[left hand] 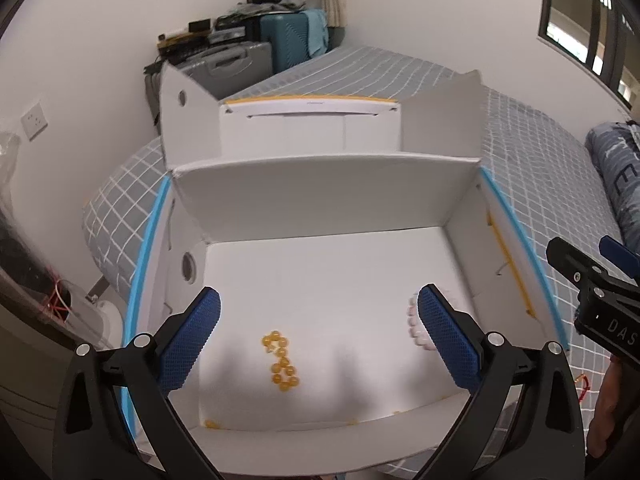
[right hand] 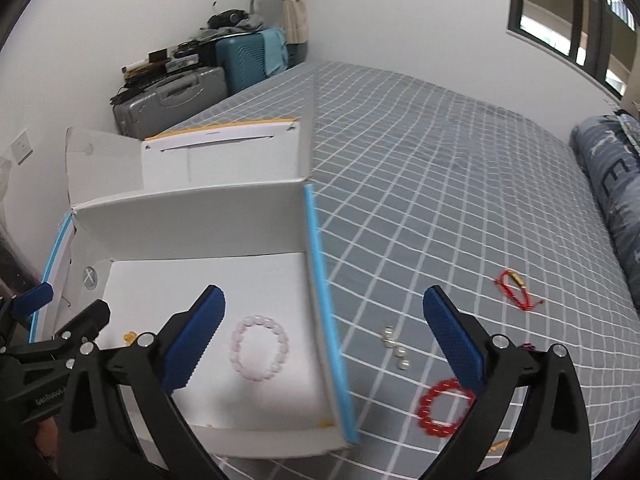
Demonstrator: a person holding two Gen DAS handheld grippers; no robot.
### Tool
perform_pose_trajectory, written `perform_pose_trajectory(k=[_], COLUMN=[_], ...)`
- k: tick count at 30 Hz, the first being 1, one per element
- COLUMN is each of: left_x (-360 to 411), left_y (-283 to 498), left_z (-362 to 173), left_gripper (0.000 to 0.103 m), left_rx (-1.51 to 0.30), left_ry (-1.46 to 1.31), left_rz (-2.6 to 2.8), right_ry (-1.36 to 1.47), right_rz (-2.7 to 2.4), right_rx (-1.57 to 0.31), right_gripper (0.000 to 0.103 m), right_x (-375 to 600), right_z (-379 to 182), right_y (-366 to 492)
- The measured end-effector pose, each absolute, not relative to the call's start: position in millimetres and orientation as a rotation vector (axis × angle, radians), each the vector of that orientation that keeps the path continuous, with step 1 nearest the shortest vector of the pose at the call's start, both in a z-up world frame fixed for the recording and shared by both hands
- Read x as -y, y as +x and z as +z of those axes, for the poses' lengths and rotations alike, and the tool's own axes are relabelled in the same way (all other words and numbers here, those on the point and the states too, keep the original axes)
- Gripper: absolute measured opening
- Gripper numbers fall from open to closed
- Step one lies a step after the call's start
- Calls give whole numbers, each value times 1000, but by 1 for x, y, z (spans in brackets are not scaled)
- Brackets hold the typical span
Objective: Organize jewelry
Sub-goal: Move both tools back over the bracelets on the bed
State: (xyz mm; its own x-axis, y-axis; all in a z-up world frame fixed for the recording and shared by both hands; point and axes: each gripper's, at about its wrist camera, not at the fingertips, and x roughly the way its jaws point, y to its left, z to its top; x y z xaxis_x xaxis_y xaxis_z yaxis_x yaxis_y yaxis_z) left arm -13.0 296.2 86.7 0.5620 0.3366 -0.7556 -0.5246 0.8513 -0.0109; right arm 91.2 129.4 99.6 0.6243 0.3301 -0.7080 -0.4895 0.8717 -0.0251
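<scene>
Both grippers held wide apart, nothing between the fingers

The left gripper (left hand: 319,312) is seen tilted downward, its blue-padded fingers (left hand: 192,340) spread to full width with no contact on either pad. The right gripper (right hand: 324,316) is angled downward likewise, its pads (right hand: 452,336) parted wide and empty. In each wrist view the other gripper's black body is caught at the frame's edge, beside a glimpse of the person's hand (left hand: 604,412).

Soft daylight, faint shadows, fisheye-warped dark corners.
</scene>
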Motion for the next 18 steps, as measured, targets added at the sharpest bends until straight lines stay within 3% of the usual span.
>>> perform_pose_trajectory(k=[18], left_x=[-186], left_y=[38], left_z=[119], left_gripper=[97], left_rx=[-814], left_ry=[-200], left_rz=[331], right_ry=[-156], right_rz=[242], right_rx=[-738], right_gripper=[95], right_x=[29], right_z=[126], right_y=[79])
